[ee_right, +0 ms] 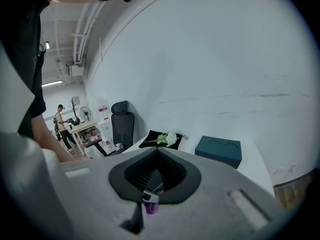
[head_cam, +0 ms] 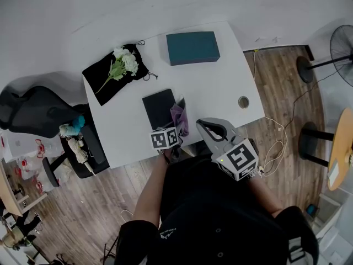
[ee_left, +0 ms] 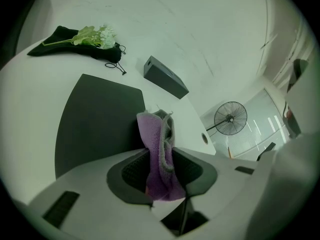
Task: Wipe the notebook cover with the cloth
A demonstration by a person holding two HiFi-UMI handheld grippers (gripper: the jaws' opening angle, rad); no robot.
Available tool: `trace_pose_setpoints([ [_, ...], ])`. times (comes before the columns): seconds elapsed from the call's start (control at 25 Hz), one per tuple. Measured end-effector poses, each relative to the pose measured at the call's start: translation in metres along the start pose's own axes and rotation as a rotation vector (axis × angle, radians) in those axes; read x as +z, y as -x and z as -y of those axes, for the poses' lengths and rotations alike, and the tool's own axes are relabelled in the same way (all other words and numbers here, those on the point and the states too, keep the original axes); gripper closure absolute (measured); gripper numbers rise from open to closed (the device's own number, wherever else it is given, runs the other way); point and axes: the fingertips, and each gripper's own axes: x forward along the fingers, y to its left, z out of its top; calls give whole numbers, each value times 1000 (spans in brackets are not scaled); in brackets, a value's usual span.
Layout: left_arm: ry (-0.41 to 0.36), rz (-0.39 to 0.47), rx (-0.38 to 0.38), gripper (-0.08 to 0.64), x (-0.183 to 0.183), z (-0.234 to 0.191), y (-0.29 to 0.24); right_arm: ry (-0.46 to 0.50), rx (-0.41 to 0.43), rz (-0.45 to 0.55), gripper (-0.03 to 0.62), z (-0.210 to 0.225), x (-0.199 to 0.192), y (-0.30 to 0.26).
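A black notebook (head_cam: 159, 107) lies flat near the front edge of the white table (head_cam: 220, 87). My left gripper (head_cam: 175, 131) is shut on a purple cloth (head_cam: 180, 116), which stands up out of the jaws beside the notebook's right edge. In the left gripper view the cloth (ee_left: 159, 149) sits pinched between the pads of the left gripper (ee_left: 161, 160), with the notebook (ee_left: 95, 124) ahead and to the left. My right gripper (head_cam: 205, 124) hovers at the table's front edge, right of the cloth. The right gripper (ee_right: 157, 156) has its jaws together and holds nothing.
A teal box (head_cam: 192, 47) sits at the back of the table. A black bag with white flowers (head_cam: 122, 64) lies at the back left. A cable hole (head_cam: 243, 101) is near the right edge. An office chair (head_cam: 33, 112) stands left, a fan (head_cam: 342, 46) right.
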Motion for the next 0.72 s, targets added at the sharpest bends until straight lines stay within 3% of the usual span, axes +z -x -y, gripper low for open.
trace_pose_setpoints([
  [0.72,-6,-28,-20,431,-3,-13,8,-4,-7,-9,588,-14,4,-18],
])
